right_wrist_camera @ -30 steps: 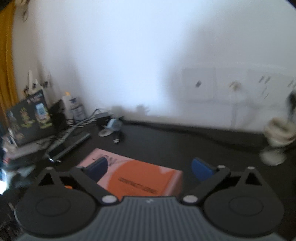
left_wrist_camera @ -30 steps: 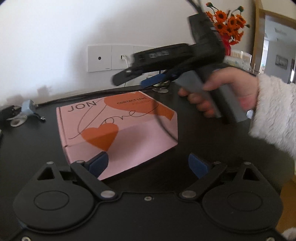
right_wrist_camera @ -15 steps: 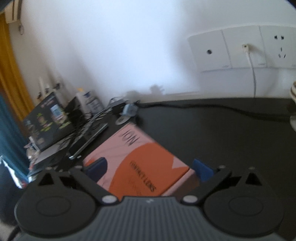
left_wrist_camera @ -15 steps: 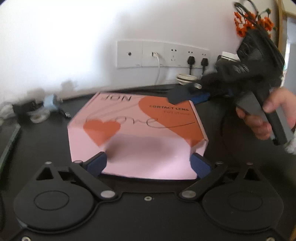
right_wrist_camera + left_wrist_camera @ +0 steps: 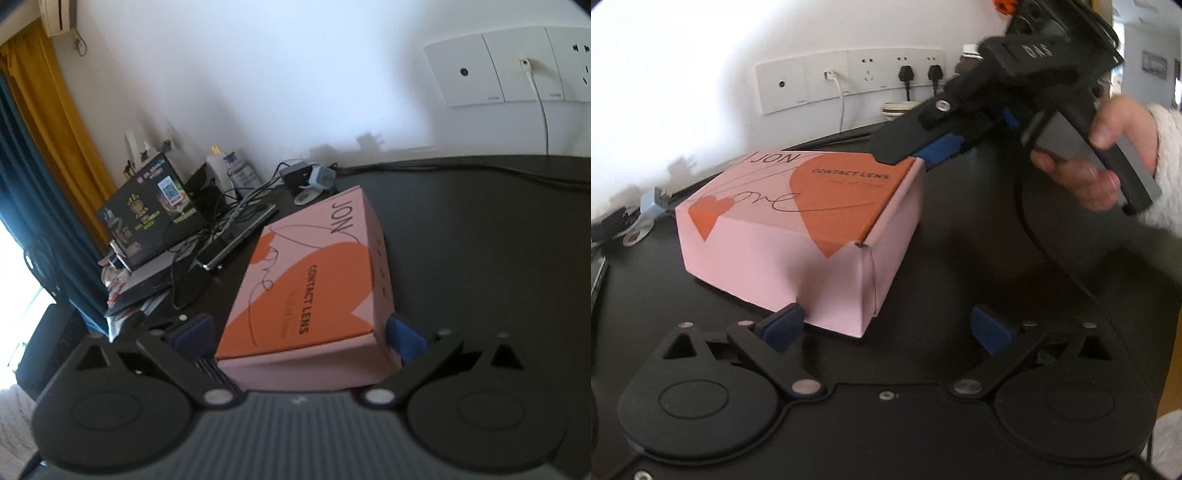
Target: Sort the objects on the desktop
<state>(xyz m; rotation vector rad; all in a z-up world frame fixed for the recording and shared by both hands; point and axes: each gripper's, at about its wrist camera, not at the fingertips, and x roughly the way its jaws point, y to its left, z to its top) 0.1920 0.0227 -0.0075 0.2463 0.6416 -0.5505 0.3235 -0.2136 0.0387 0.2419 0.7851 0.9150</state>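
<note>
Left claw (image 5: 886, 328): fingers spread wide, nothing between the pads. The left blue pad (image 5: 783, 326) sits just beside the near face of the pink box; whether it touches cannot be told. The right pad stands well apart from the box.
Right claw (image 5: 301, 338): fingers on either side of the box's near end, one blue pad (image 5: 404, 339) against the right side, the other at the left edge. Whether it actually presses on the box cannot be told.
Right claw, from left wrist view (image 5: 938, 149): reaches in from the far right, blue tips at the box's far right corner.
Right hand (image 5: 1097, 166): wrapped around the grey handle, white fluffy sleeve (image 5: 1167, 166) at the wrist.
Pink box (image 5: 798, 221): lies flat on the black tabletop (image 5: 979, 258), between the two claws. Lid closed, orange hearts, lettering "JON" and "CONTACT LENS".
Pink box, right wrist view (image 5: 314, 280): long side runs away from the camera, "JON" at the far end.
Far left of tabletop: laptop with stickers (image 5: 147, 210), tangled cables (image 5: 221, 229), two bottles (image 5: 229, 170), small grey-blue adapter (image 5: 321, 177).
Wall: white socket panel (image 5: 849, 81), white cable and two black plugs (image 5: 919, 74) in it.
Far right: orange flowers at the frame's top edge (image 5: 1004, 4), mostly cut off.
</note>
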